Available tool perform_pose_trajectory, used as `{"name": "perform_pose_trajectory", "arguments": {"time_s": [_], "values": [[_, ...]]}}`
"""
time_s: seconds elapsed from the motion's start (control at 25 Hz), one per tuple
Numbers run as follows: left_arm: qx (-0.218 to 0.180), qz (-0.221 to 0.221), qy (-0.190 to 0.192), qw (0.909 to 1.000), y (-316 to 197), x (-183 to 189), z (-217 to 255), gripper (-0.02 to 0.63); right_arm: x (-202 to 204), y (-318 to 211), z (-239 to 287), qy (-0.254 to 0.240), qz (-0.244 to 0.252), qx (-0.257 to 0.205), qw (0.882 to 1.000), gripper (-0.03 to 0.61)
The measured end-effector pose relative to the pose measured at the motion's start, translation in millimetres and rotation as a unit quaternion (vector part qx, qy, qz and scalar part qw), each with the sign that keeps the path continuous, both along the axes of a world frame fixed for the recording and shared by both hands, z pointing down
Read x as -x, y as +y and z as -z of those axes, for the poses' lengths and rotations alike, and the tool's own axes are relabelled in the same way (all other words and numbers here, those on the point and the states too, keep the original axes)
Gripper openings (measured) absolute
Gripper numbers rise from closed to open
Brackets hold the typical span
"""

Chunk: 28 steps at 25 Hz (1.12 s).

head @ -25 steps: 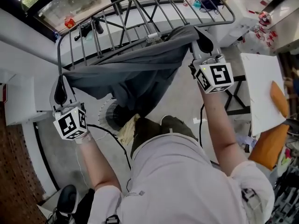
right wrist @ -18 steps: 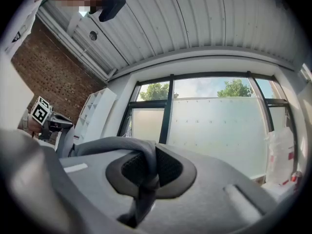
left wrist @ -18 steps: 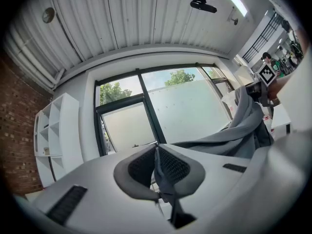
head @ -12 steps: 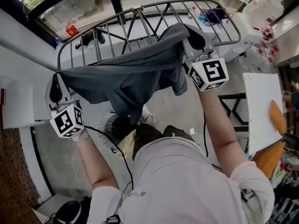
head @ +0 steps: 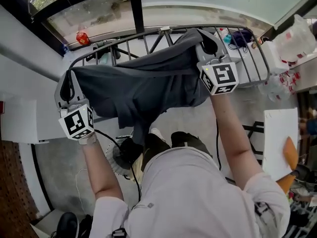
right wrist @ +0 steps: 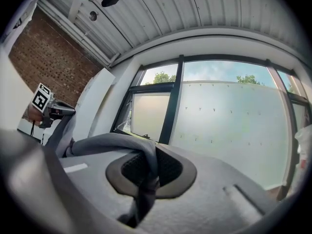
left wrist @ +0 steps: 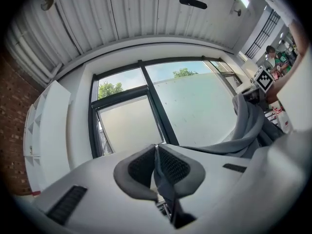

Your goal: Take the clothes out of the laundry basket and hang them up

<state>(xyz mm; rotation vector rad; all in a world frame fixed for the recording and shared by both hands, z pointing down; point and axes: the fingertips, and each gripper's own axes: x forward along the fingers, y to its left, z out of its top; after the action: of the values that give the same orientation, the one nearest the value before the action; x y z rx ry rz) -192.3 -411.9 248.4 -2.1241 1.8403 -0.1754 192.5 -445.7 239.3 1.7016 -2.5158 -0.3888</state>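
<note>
A dark grey garment (head: 143, 86) hangs stretched between my two grippers, over the near bars of the metal drying rack (head: 247, 48). My left gripper (head: 67, 88) is shut on the garment's left corner, seen pinched between the pads (left wrist: 157, 165) in the left gripper view. At the upper right, my right gripper (head: 209, 43) is shut on the other corner, where a thick fold of grey cloth (right wrist: 146, 167) runs between its pads. The cloth's lower edge droops toward the person's legs. The laundry basket (head: 126, 155) shows only partly below the cloth.
A large window (head: 94, 11) lies beyond the rack. A white plastic bag (head: 299, 36) sits at the right end of the rack, a white board (head: 277, 133) with an orange object (head: 289, 152) lower right. A black cable (head: 111, 140) trails on the floor.
Both grippers have carried the garment forward, so it now spreads over the rack's bars instead of hanging in front of it. The person has stepped closer to the window.
</note>
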Motion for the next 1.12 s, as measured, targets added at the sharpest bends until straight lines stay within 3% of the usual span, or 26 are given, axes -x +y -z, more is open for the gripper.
{"name": "perform_pose_trajectory", "arguments": {"time_s": [0.24,0.8,1.12], "values": [[0.007,0.01,-0.017,0.9998,-76.6,-0.2,6.7,0.015,6.6,-88.6,0.7,-0.006,0.01,0.015,1.0,0.015],[0.009,0.033,-0.09,0.9953,-218.4,-47.8,14.9,0.015,8.2,-281.4,4.4,-0.024,0.067,0.023,0.997,0.015],[0.077,0.054,-0.081,0.9923,-279.1,-52.5,-32.9,0.017,19.6,-346.1,-66.8,0.029,0.098,0.1,0.99,0.017]]}}
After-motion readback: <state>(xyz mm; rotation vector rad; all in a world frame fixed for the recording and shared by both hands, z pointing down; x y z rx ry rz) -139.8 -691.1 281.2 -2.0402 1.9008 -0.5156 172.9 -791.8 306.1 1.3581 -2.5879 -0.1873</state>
